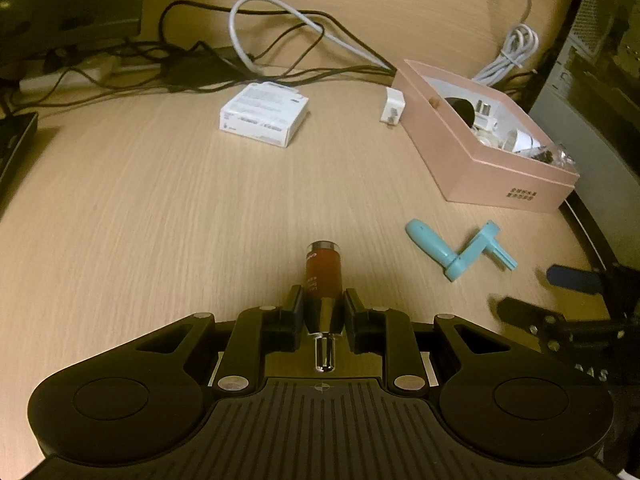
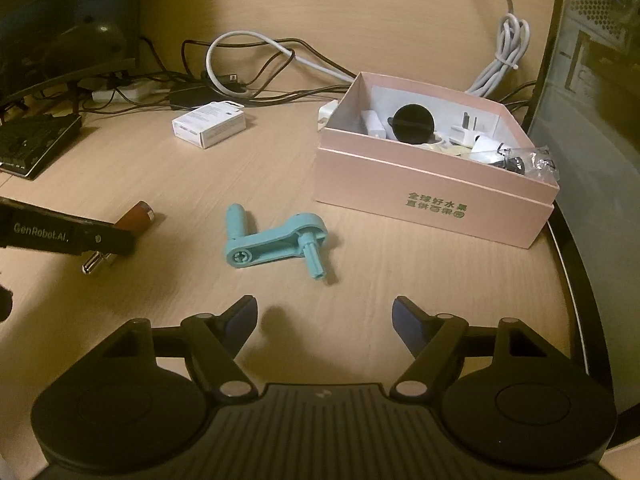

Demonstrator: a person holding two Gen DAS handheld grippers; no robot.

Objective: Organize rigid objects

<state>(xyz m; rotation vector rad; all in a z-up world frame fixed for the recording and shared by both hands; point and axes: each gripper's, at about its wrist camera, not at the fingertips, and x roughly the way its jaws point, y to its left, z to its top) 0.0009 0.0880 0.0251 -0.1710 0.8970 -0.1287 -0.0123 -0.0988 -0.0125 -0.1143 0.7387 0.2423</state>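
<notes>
My left gripper (image 1: pixel 322 305) is shut on a red-brown plug with a chrome tip (image 1: pixel 323 276), low over the wooden table. The plug (image 2: pixel 138 216) and the left gripper (image 2: pixel 108 240) also show at the left of the right wrist view. A teal plastic crank handle (image 2: pixel 276 240) lies on the table ahead of my right gripper (image 2: pixel 324 318), which is open and empty. The crank (image 1: pixel 460 248) lies right of the plug. A pink open box (image 2: pixel 432 196) holding several small items stands at the right, also in the left wrist view (image 1: pixel 480 160).
A small white carton (image 1: pixel 264 114) lies mid-table, also in the right wrist view (image 2: pixel 210 124). A white charger (image 1: pixel 392 110) leans against the pink box. Tangled black and white cables (image 1: pixel 280 40) run along the back. A computer case (image 2: pixel 592 100) stands at the right edge. A dark device (image 2: pixel 36 144) sits at the left.
</notes>
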